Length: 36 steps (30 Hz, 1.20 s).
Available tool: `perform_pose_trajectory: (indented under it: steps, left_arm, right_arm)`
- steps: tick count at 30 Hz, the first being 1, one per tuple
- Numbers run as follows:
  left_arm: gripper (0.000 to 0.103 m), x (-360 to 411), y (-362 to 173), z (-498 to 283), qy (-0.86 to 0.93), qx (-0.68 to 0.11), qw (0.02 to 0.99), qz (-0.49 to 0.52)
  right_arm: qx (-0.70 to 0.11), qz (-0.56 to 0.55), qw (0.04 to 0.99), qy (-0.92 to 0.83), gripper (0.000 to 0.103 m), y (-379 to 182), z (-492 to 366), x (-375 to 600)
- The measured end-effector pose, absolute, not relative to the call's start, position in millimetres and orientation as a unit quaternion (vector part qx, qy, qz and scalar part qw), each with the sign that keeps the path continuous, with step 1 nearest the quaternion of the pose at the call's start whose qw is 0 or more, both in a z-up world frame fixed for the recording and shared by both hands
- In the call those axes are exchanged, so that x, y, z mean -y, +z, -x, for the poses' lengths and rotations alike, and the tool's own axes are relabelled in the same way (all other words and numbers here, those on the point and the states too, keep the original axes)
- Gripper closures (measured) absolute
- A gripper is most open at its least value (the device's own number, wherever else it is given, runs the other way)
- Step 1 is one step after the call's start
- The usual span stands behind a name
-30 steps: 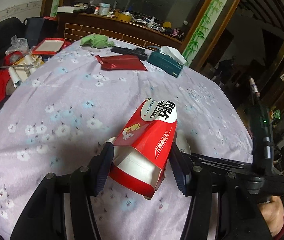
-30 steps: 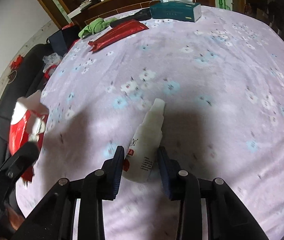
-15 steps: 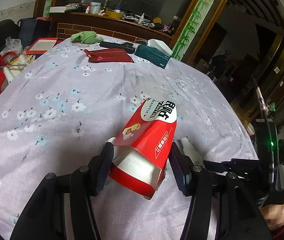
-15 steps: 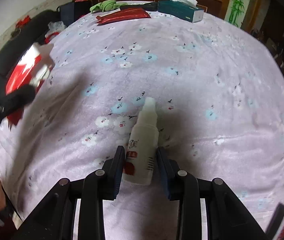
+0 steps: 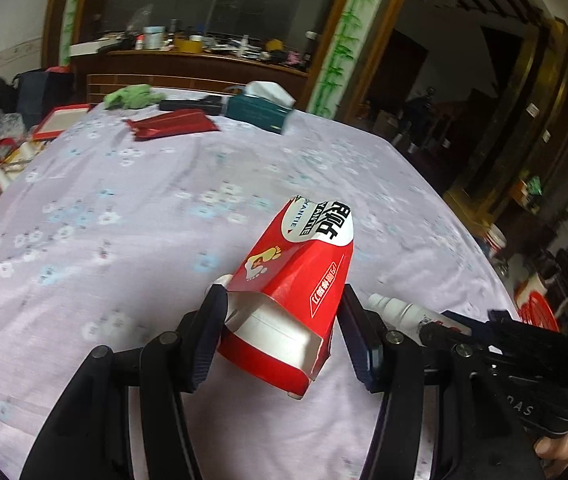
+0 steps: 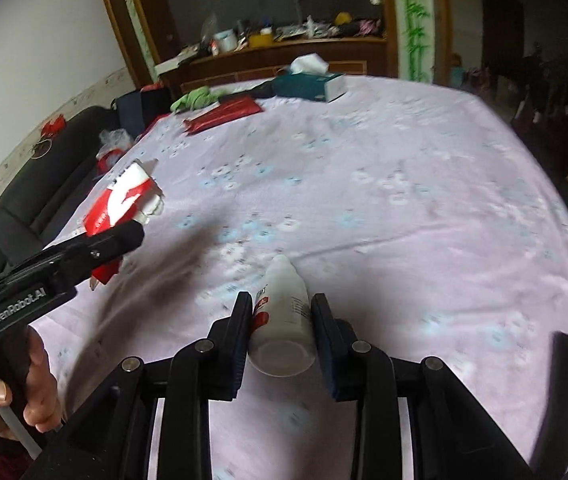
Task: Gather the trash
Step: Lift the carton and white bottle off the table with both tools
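One red and white carton (image 5: 295, 292) is gripped between the pads of the left gripper (image 5: 282, 332), its open end at 6 o'clock and its printed end tilted toward 12 above the tablecloth (image 5: 164, 216). One white plastic bottle (image 6: 284, 320) is clamped in the right gripper (image 6: 282, 330), nozzle toward 12 o'clock; the jaws are set narrowly against its sides. In the right wrist view the left gripper and carton are seen at 9 o'clock, with one hand (image 6: 12, 396) on the handle. Farther off, at 11 o'clock in the left wrist view, one flat red packet (image 5: 174, 125) is seen lying, then one green cloth (image 5: 132, 96), one black object (image 5: 194, 105) and one teal tissue box (image 5: 260, 111).
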<state>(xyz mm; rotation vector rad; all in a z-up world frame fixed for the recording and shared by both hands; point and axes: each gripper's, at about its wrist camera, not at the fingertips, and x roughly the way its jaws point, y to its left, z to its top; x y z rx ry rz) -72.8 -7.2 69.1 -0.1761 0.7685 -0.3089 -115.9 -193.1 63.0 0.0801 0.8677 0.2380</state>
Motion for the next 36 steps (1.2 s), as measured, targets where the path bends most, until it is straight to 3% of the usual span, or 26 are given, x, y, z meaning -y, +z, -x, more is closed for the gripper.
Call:
perform_pose_trajectory:
  steps: [21, 36]
  left_arm:
    - [0.048, 46.7, 60.6, 94.4, -0.165, -0.385, 0.906, 0.051]
    - [0.048, 83.9, 70.4, 97.5, -0.195, -0.379, 0.904, 0.027]
  right_arm:
    - [-0.488, -0.035, 0.864, 0.119, 0.070, 15.1, 142.3, 217.3]
    - [-0.406, -0.031, 0.910, 0.074, 0.071, 60.4, 176.2, 247.6]
